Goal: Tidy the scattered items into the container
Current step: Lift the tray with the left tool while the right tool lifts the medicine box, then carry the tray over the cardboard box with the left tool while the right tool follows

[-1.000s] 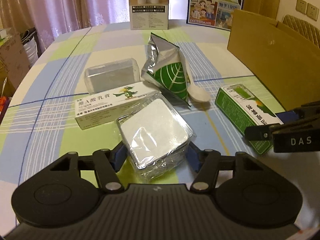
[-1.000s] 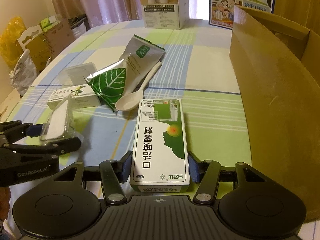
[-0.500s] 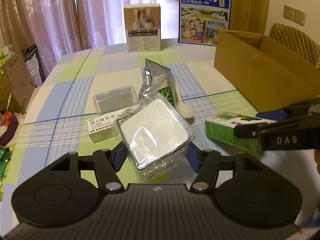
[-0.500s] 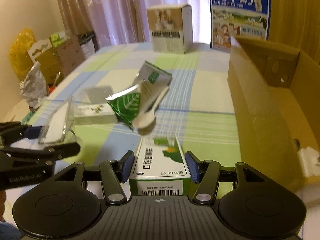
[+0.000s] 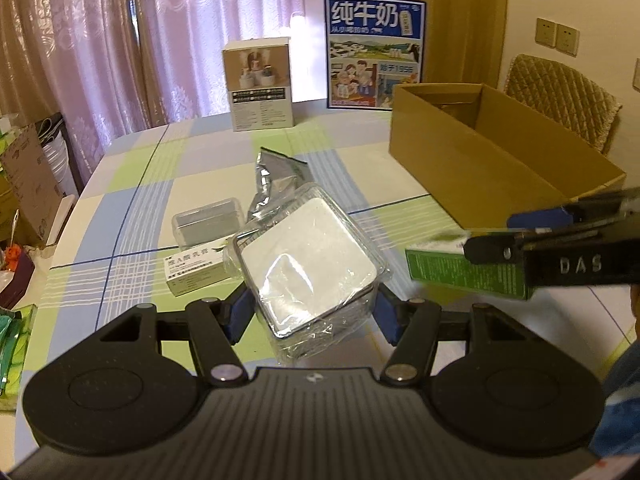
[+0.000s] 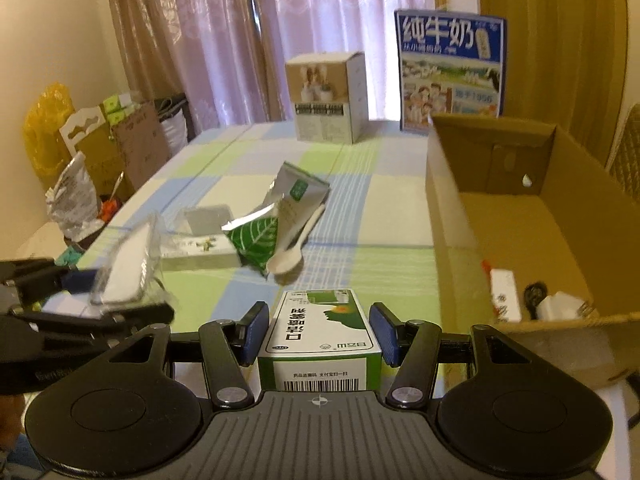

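Left claw (image 5: 312, 312) pinching clear plastic pack (image 5: 308, 264); right claw (image 6: 318, 330) pinching green medicine box (image 6: 320, 326), cardboard box (image 6: 520, 216) just right.

"DAS" on the right tool (image 5: 540, 240); "纯牛奶" on the blue milk carton (image 5: 374, 52)
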